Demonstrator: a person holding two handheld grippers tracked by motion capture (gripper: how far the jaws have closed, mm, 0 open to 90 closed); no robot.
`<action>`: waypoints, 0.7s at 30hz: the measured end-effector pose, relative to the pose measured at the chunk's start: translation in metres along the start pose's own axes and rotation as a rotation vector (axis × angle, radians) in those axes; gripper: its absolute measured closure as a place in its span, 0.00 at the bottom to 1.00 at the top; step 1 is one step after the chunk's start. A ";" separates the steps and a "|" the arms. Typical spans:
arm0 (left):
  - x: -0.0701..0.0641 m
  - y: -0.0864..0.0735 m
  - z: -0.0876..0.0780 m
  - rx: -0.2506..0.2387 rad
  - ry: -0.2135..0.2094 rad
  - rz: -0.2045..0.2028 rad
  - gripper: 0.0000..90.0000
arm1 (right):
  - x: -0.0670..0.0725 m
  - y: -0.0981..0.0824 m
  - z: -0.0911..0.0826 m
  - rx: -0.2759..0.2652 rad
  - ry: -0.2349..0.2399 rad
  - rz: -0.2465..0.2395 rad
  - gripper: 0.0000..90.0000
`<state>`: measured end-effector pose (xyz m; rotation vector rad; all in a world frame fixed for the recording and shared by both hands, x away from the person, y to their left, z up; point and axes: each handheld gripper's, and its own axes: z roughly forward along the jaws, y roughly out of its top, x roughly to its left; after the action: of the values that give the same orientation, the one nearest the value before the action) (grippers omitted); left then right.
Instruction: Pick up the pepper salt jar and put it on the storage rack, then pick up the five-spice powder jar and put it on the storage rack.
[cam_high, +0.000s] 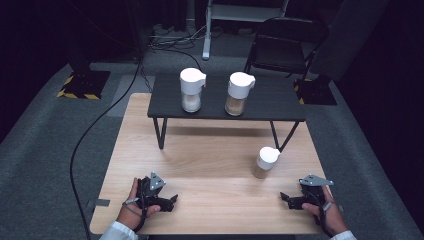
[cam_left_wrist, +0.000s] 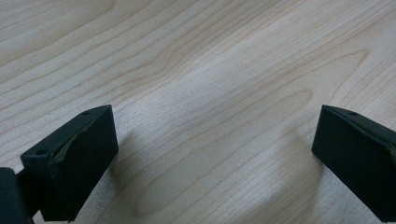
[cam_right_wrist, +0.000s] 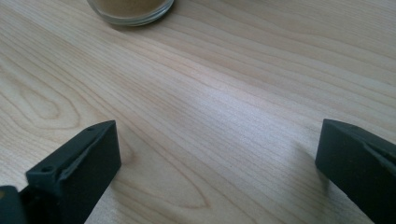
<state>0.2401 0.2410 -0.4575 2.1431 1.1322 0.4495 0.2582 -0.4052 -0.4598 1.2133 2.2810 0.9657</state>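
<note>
1. Left gripper (cam_high: 170, 201): rests low over the near left part of the wooden table (cam_high: 200, 150), held by the person's left hand (cam_high: 134, 207). In the left gripper view its jaws stand wide apart over bare wood grain; nothing between them.
2. Right gripper (cam_high: 286, 198): near right part of the table, held by the right hand (cam_high: 327, 212). Jaws likewise spread wide in the right gripper view, holding nothing.
3. Small jar (cam_high: 265, 162): white lid, brownish contents, upright on the table, ahead and to the left of the right gripper, apart from it. Its glass base (cam_right_wrist: 130, 10) shows at the top edge of the right gripper view, well clear of both jaws.
4. Black shelf (cam_high: 270, 102): low, on legs, across the far part of the table.
5. On the shelf: two larger white-capped jars, upright, side by side but apart. Left jar (cam_high: 191, 90) holds pale contents; right jar (cam_high: 239, 93) holds brownish contents.
6. The two grippers are well apart from each other, jaws pointing inward.
</note>
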 end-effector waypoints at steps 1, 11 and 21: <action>0.000 0.000 0.000 0.000 0.000 0.000 0.00 | 0.000 0.000 0.000 0.000 0.000 0.000 0.00; 0.001 0.001 0.001 0.001 -0.003 0.004 0.00 | 0.001 0.000 0.000 0.000 -0.005 0.005 0.00; 0.001 0.001 0.001 0.002 -0.004 0.004 0.00 | 0.002 0.000 0.000 0.000 -0.006 0.006 0.00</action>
<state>0.2419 0.2412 -0.4572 2.1471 1.1269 0.4464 0.2574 -0.4038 -0.4597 1.2224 2.2740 0.9626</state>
